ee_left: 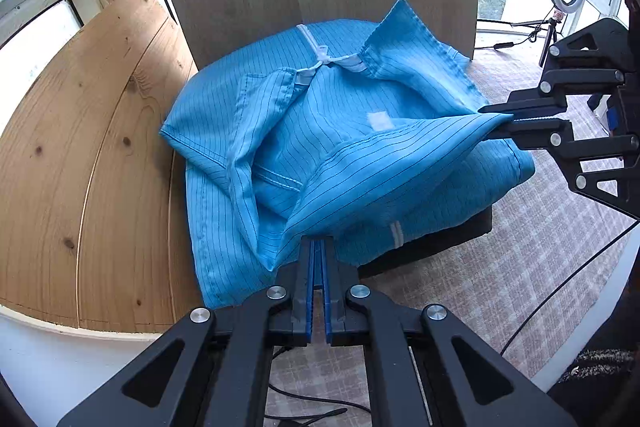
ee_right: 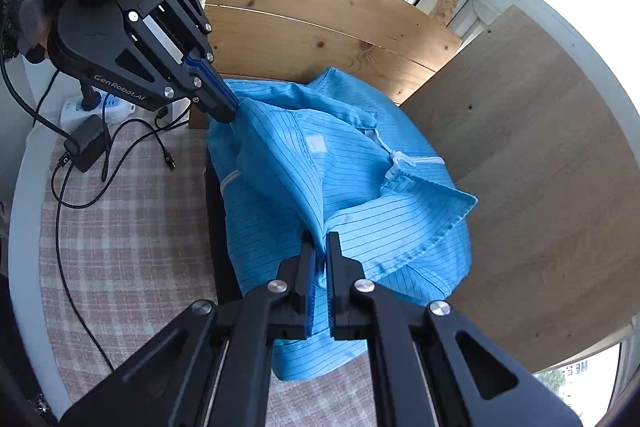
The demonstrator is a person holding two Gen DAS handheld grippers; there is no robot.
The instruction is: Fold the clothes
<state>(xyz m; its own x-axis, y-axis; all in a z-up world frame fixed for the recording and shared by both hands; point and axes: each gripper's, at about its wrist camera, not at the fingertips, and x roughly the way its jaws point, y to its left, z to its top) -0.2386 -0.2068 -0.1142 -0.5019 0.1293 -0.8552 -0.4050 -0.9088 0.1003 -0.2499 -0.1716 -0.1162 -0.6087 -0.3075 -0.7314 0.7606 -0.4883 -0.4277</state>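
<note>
Left wrist view: the blue striped garment [ee_left: 320, 147] lies bunched on a dark pad [ee_left: 452, 239], between the wooden boards [ee_left: 80, 147] at 9 o'clock and the checked cloth [ee_left: 520, 267] at 4 o'clock. The left gripper [ee_left: 320, 247] at 6 o'clock has its fingers pressed together on a fabric edge. The right gripper [ee_left: 500, 123] enters from 3 o'clock, pinching another corner of the same raised flap. The held edge runs taut from 6 toward 3 o'clock, with the garment's bulk and white zipper [ee_left: 320, 55] toward 12 o'clock, beyond both grippers. Judgement: the flap would be carried toward 12 o'clock; neither hand is clearly nearer. Right wrist view confirms both pinches, the left gripper [ee_right: 230, 109] at 10 o'clock.
</note>
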